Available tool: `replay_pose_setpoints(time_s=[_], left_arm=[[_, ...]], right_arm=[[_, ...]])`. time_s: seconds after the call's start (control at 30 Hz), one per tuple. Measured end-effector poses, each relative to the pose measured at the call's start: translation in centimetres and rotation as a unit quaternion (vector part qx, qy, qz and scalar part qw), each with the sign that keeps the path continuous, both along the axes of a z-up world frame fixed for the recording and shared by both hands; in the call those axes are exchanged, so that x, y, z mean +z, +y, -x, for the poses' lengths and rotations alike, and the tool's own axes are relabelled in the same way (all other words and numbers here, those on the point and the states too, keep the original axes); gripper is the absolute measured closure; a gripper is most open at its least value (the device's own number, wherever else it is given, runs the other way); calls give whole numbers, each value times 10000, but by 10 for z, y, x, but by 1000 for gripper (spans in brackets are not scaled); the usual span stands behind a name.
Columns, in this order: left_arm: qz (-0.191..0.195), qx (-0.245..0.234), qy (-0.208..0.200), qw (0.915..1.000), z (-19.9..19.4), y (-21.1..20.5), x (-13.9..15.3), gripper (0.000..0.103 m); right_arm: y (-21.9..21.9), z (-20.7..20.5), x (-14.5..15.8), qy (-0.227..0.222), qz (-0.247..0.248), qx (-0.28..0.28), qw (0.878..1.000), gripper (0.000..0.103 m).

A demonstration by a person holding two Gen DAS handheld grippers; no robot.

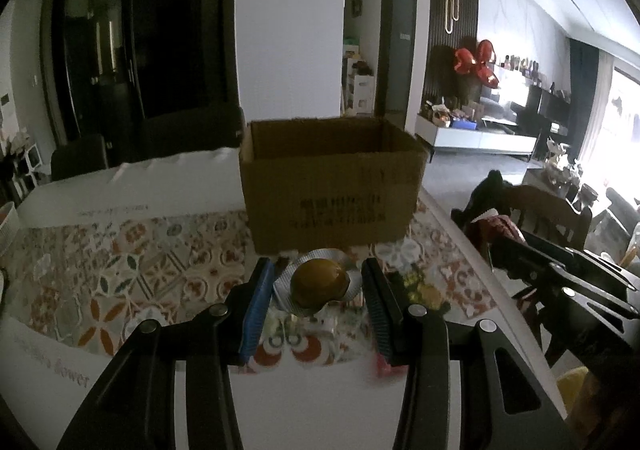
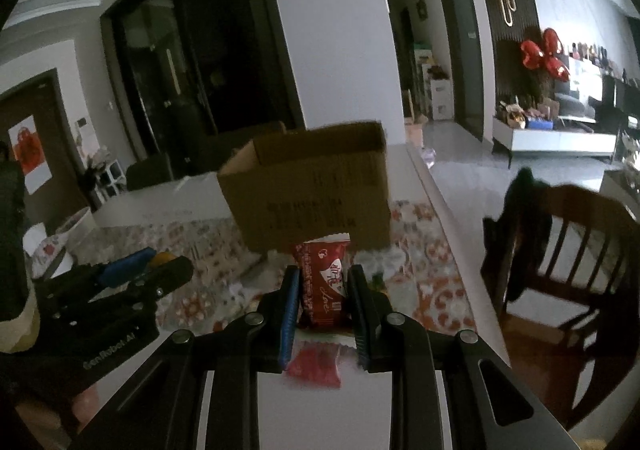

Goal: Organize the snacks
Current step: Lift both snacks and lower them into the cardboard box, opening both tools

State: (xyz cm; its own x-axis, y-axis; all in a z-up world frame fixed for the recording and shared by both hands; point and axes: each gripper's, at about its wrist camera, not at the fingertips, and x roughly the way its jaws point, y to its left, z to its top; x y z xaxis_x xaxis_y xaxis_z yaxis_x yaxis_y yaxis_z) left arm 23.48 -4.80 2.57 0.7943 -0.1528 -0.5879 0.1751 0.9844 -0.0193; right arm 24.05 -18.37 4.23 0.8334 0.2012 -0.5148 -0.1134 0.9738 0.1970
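Note:
My left gripper (image 1: 318, 282) is shut on a round brown snack in a clear, silver-edged wrapper (image 1: 320, 284), held just in front of an open cardboard box (image 1: 332, 186) on the patterned tablecloth. My right gripper (image 2: 324, 288) is shut on a red snack packet (image 2: 323, 282) with white lettering, also held near the box (image 2: 312, 190). The left gripper shows at the left of the right wrist view (image 2: 132, 274). The right gripper shows at the right of the left wrist view (image 1: 560, 274). The inside of the box is hidden.
More small wrapped snacks (image 1: 420, 286) lie on the tablecloth (image 1: 140, 266) under the grippers. A red packet (image 2: 316, 364) lies below my right gripper. A wooden chair (image 2: 560, 250) stands at the table's right edge. A white bowl (image 2: 76, 226) sits at the left.

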Motion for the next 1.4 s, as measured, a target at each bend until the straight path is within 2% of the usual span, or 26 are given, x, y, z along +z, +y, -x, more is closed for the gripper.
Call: replay_pose_setpoints(time_s=[0.57, 0.83, 1.4], left_arm=[[-166, 13, -572, 9982, -64, 3, 52, 58], [-292, -58, -709, 9970, -104, -1, 65, 58], [-467, -407, -99, 9980, -186, -16, 61, 58]], right_arm=[[5, -70, 48, -423, 88, 220, 9988, 78], [4, -109, 62, -511, 119, 229, 9984, 78], [-4, -188, 61, 16, 183, 307, 9994, 78]])
